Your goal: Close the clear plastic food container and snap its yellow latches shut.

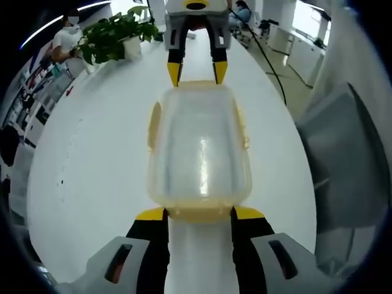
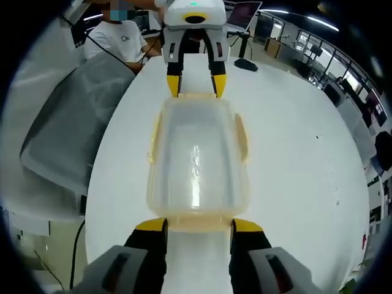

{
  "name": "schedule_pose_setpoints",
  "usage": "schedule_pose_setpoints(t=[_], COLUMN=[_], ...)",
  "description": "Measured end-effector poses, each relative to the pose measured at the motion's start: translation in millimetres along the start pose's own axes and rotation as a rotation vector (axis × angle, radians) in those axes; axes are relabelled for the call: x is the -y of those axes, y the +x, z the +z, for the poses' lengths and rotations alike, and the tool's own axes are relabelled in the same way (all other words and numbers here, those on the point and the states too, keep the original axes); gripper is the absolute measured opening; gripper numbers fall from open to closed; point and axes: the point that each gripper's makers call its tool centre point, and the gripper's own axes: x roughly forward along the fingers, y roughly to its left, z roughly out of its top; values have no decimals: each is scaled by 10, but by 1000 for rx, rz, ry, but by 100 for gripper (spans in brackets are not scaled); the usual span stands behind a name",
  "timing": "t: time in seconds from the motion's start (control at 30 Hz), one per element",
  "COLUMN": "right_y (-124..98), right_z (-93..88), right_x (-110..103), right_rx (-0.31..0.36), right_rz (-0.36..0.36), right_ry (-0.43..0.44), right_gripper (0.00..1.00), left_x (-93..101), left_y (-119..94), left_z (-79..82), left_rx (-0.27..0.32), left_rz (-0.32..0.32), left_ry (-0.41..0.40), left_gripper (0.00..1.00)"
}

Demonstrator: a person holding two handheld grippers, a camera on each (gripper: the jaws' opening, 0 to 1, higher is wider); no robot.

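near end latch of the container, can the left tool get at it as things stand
Probably yes. In the left gripper view the left tool stands open with its yellow tips at either side of the end latch of the clear container; nothing lies between them. The right tool is at the far end.

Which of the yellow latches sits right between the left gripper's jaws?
The end latch nearest the left gripper; the side latches lie further along the container.

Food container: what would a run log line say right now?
food container: lid on, on white table | left tool: open at near end | right tool: open at opposite end
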Motion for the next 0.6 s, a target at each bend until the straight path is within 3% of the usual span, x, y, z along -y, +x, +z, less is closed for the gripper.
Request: schedule_pose_setpoints(t=[0.13,0.23,0.47,0.6], right_y=[-11,-37,-163,-231], right_z=[-3,-5,38,103], right_x=[-18,-36,-17,13], right_rx=[-3,0,29,67], right_rz=[-1,1,-25,-55], right_ry=[8,18,51,119], right_gripper=[41,40,40,36], left_x=[39,63,69,30], left_y=[-5,-5,-82,-155], left_z=[-50,-109,-131,-78], left_rx=[-12,-20,-5,34], left_rz=[-8,-11,-1,16], left_ry=[-11,-41,-85,-157], left_gripper=[40,49,49,48])
